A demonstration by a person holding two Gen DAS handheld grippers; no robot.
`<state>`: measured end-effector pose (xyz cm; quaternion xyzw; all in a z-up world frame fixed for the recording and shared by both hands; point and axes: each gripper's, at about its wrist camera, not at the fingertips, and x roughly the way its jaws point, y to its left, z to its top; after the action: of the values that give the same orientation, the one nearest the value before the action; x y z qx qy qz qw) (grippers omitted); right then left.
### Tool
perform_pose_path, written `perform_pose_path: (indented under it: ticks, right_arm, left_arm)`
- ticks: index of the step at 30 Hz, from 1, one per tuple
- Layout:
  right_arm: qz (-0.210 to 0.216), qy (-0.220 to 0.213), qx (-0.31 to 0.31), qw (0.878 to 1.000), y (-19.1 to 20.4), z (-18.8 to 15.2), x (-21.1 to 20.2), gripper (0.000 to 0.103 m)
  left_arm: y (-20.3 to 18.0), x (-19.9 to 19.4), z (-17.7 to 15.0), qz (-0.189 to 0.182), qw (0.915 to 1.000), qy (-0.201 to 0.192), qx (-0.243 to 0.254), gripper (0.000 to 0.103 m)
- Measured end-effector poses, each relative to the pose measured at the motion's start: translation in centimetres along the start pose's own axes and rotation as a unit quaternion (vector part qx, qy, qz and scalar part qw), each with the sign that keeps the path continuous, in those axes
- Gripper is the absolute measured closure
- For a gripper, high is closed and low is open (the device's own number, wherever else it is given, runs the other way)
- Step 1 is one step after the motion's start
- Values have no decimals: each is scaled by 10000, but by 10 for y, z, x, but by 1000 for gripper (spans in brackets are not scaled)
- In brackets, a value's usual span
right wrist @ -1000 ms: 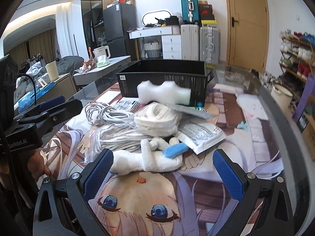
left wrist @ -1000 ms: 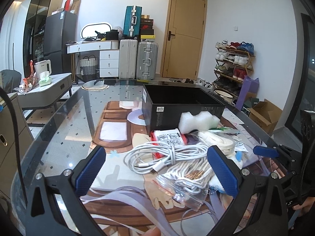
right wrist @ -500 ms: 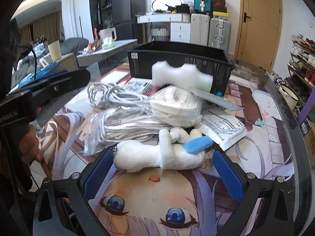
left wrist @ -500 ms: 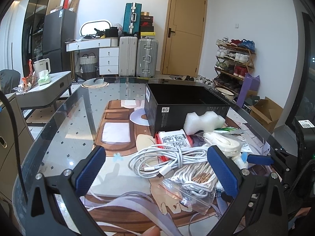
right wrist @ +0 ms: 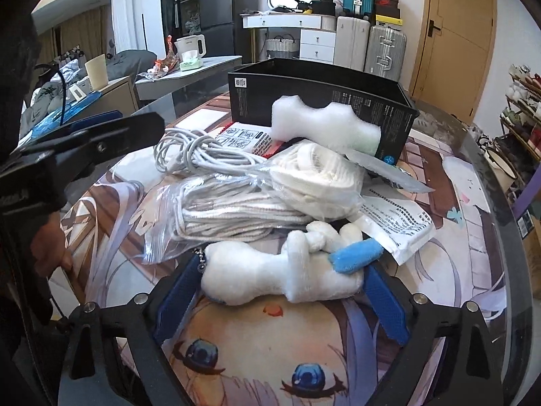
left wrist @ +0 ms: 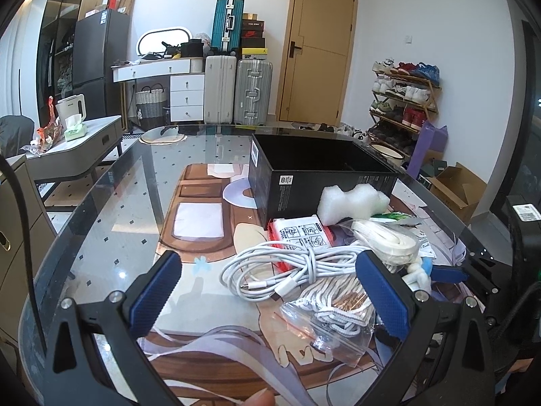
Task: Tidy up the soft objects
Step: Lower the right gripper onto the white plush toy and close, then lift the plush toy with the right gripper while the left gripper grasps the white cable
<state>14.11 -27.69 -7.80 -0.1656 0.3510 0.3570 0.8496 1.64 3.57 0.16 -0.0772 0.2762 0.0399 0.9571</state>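
Right gripper (right wrist: 282, 299) straddles the white plush toy with a blue limb (right wrist: 287, 270) at the pile's 6 o'clock edge on the bench (left wrist: 111, 237); jaws closing, pads not visibly pressing, likely to lift it. Left gripper (left wrist: 270, 299) hovers, jaws apart, empty, over the coiled white cable (left wrist: 290, 270).

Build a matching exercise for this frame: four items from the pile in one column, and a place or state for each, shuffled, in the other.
Items:
1. white plush toy
2. foam block
3. braided rope
4. white charging cable

Places or states:
A. sealed inside a clear zip bag
B. leaning against the black box
C. lying between the closing jaws of the right tool
D. loose coil on the mat, in front of the open left tool

Pairs: 1-C, 2-B, 3-A, 4-D
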Motion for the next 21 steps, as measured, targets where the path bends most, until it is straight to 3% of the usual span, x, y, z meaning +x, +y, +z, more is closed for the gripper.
perform_pose_path:
  ticks: [6, 12, 21]
  right_arm:
    - [66, -136, 132, 9998, -8, -11, -16, 9]
    - [67, -562, 164, 9983, -10, -16, -40, 9]
    - [-55, -902, 339, 9953, -25, -14, -58, 9]
  left_arm:
    - [-4, 5, 0, 94, 9998, 142, 101, 0]
    - [-3, 16, -1, 143, 9989, 436, 39, 0]
    - [8, 36, 4, -64, 9958, 863, -308, 0]
